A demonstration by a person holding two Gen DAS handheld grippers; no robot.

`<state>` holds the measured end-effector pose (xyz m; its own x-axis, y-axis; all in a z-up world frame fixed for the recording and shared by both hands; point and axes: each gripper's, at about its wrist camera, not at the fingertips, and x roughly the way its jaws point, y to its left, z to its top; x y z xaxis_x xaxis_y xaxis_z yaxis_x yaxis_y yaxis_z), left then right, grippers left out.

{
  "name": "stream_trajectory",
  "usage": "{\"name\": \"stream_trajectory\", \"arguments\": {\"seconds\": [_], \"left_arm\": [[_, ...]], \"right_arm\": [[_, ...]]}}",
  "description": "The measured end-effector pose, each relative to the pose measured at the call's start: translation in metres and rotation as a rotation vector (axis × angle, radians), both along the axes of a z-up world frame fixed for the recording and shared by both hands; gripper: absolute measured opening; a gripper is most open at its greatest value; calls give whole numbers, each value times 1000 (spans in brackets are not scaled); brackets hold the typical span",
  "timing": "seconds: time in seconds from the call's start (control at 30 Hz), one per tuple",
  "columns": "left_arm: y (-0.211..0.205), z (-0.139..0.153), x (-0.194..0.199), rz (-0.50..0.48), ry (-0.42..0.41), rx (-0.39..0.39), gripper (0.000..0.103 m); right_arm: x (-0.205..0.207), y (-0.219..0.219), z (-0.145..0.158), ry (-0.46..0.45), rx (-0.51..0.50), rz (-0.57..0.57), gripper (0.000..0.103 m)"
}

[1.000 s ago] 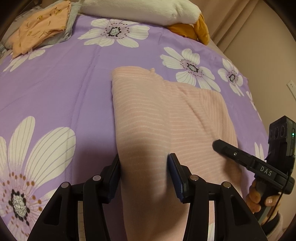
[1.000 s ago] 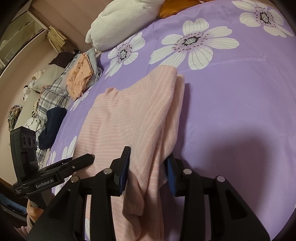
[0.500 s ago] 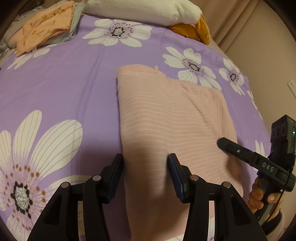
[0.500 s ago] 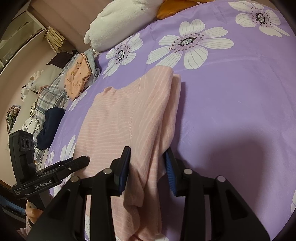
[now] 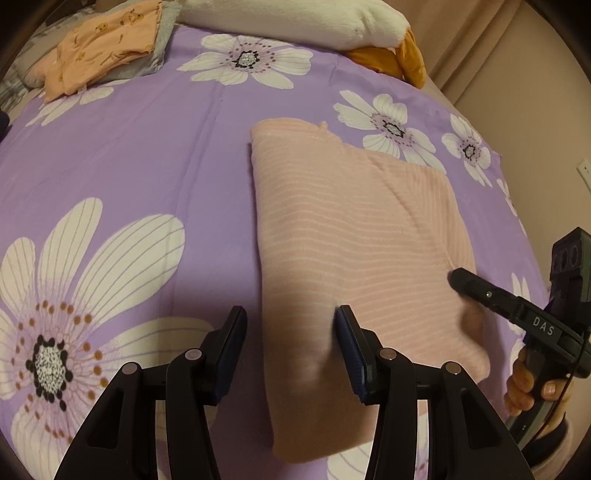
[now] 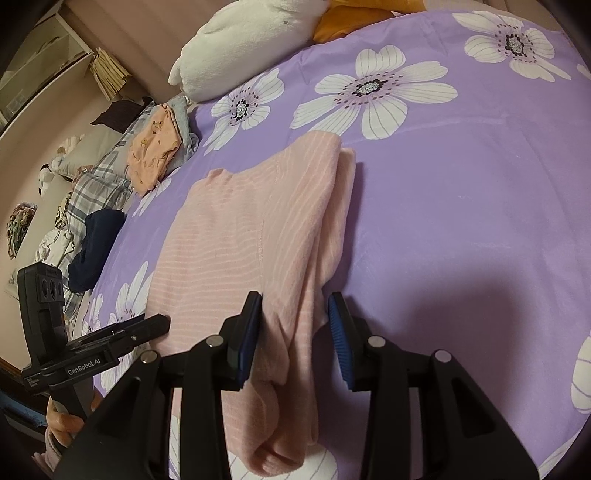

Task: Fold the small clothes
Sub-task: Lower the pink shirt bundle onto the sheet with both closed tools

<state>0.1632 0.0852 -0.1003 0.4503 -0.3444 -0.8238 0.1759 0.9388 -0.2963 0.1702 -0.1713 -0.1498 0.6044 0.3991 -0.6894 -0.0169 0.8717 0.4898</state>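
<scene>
A pink striped garment [image 5: 351, 236] lies folded lengthwise on the purple flowered bedspread [image 5: 129, 158]. It also shows in the right wrist view [image 6: 251, 240], with a folded sleeve along its right edge. My left gripper [image 5: 290, 347] is open and straddles the garment's near left edge. My right gripper [image 6: 293, 336] is open and straddles the near right edge, with cloth between the pads. The right gripper shows from the side in the left wrist view [image 5: 517, 314], and the left gripper shows in the right wrist view [image 6: 110, 339].
A folded orange garment [image 5: 99, 48] lies on grey cloth at the far left of the bed. A white plush pillow [image 5: 288, 18] and an orange cushion [image 5: 399, 59] lie at the head. Plaid and dark clothes [image 6: 92, 206] are piled beside the bed.
Both grippers have drawn back toward the near end of the garment. The garment has settled flat on the bed. Both jaws stay open.
</scene>
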Motion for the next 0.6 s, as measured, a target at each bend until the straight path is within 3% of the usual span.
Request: {"name": "stream_trajectory", "arguments": {"seconds": [0.6], "left_arm": [[6,-3,-32,29,31,31,48]], "right_arm": [[-33,-11,25,-50,-53,-41,36]]}}
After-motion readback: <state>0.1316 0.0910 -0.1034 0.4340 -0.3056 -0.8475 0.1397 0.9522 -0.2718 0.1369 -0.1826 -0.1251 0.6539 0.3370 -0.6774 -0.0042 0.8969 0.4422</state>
